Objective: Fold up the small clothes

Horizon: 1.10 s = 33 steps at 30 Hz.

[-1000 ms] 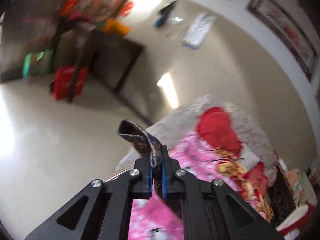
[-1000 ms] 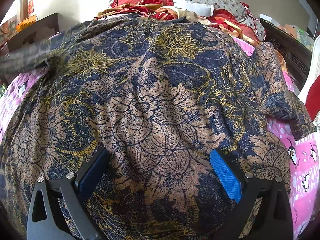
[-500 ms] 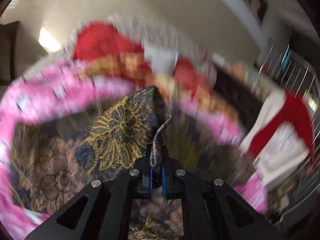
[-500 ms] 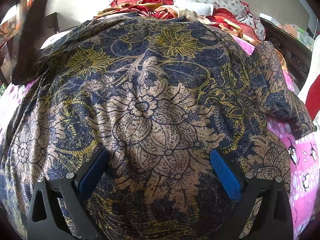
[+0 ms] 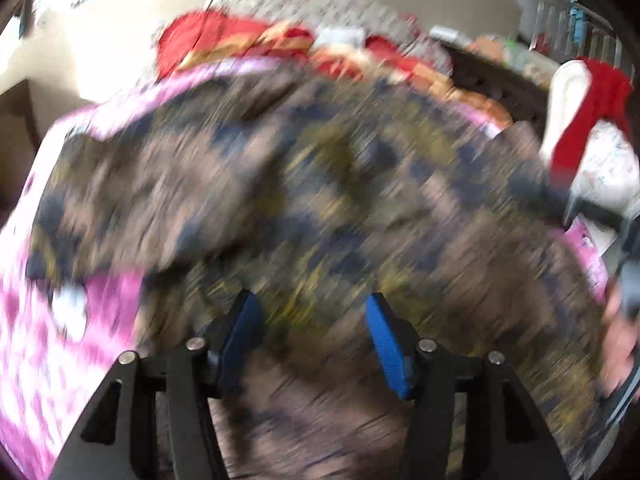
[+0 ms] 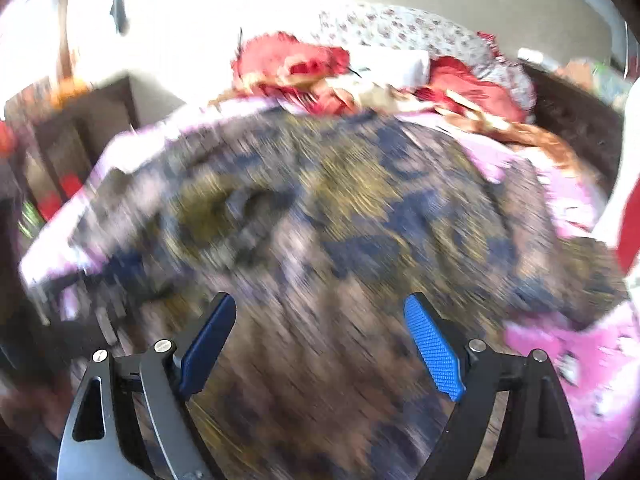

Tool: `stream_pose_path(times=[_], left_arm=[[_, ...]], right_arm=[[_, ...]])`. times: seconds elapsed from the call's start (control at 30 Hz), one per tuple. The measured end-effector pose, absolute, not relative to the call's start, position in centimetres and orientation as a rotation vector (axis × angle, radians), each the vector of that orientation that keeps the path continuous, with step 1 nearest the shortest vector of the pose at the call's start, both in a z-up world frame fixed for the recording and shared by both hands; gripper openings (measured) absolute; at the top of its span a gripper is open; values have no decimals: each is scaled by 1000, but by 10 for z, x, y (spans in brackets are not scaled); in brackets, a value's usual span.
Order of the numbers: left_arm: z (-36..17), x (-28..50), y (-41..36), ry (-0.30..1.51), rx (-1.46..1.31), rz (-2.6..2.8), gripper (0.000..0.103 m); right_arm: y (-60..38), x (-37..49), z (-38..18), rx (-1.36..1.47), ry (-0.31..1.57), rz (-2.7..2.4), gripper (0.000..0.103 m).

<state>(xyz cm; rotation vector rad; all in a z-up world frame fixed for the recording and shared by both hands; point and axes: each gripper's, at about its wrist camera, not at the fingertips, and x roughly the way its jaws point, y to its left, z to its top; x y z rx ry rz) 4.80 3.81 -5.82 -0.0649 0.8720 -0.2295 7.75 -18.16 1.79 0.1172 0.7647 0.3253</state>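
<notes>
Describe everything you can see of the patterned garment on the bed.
The garment is thin woven-looking cloth, dark blue with tan and yellow floral print, blurred here. It lies spread, rumpled, over the pink sheet, one flap folded in at its left side. Neither open hand-held gripper pinches it.

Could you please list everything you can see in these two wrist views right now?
Patterned garment: one, navy, tan and yellow floral print, spread over the bed, blurred.
Bedsheet: one, pink with white figures, under the garment.
Red and gold cloth: a heap, at the head of the bed.
Floral pillow: one, pale with small flowers, behind the heap.
Dark wooden furniture: beside the bed, left in the right wrist view.
Left gripper: black, blue pads, jaws opening, nothing pinched.
Right gripper: black, blue pads, jaws closing, apart above the garment.
</notes>
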Motion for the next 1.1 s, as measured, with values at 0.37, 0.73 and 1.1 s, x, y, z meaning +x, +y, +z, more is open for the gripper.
stream_pose_path(times=[0.37,0.73,1.1], left_arm=[[-59,55,42,872,-63,-66,58],[-61,60,40,873,-60,-59,59],[-61,60,40,874,-57,-58,59]], right_arm=[[-134,144,-48,295,934,533,62],[-124,159,-49,304,926,535,23],[-176,148,21,175,805,510,11]])
